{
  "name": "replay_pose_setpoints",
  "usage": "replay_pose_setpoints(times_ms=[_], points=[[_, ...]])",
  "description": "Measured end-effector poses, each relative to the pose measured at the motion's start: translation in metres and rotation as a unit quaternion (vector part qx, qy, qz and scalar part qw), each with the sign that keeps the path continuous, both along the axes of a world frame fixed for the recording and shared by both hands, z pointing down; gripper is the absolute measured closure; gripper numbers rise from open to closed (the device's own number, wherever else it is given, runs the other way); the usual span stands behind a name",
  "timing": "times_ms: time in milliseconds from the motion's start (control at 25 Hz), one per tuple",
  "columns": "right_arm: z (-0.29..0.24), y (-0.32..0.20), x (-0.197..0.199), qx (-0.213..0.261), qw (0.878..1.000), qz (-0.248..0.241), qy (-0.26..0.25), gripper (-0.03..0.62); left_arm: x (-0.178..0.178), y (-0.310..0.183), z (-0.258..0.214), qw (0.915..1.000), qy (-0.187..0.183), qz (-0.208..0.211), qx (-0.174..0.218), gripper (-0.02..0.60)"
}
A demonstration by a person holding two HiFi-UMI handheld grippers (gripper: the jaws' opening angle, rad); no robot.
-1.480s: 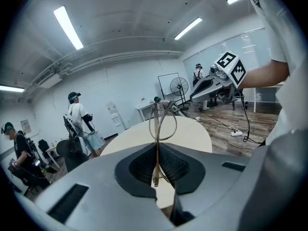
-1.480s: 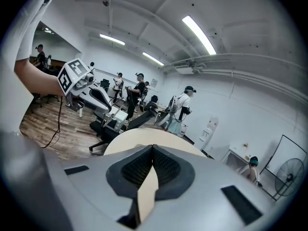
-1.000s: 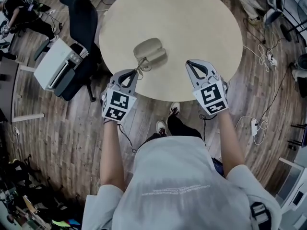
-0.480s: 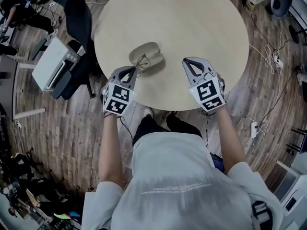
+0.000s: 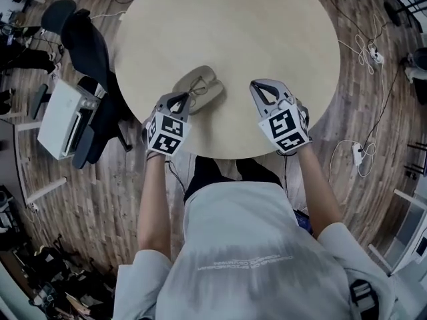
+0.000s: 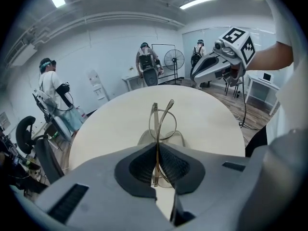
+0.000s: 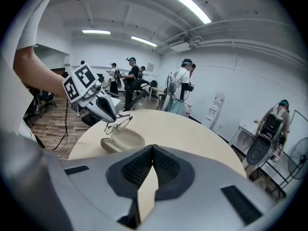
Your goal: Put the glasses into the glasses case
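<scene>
A: What is the left tool (image 5: 187,99) doing?
B: It is clenching on the glasses (image 5: 198,86). It is pinching one thin temple arm between its pads, and the lenses are sticking out ahead of the tips.
A: Where are the glasses sitting?
B: They are hanging right over the open case (image 5: 213,89), which is lying on the round bench (image 5: 253,32) near the person's edge. I cannot tell whether the frame is touching the case.
A: Is the right tool (image 5: 261,87) gripping anything?
B: No. Its jaws are meeting at the tips with nothing between them. It is hovering over the bench to the right of the case, apart from it.
</scene>
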State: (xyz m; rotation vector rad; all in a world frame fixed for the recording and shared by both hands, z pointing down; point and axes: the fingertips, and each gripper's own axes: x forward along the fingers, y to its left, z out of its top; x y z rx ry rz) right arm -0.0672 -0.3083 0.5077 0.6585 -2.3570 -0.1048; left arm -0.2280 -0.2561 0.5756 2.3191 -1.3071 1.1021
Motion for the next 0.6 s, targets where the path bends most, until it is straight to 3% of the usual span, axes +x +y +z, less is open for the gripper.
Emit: replay_pose_setpoints(times_ms=[360,600], points=[[0.014,0.005,-0.004,-0.019,0.998,0.060,0.009,0.591,0.012,-0.002,0.056,0.9958,0.020,0.061,-0.066,0.560],[0.025,0.016,0.003,-0.028,0.997,0.073,0.027,0.591,0.020,-0.002,0.074,0.9938,0.040,0.059,-0.086,0.560]])
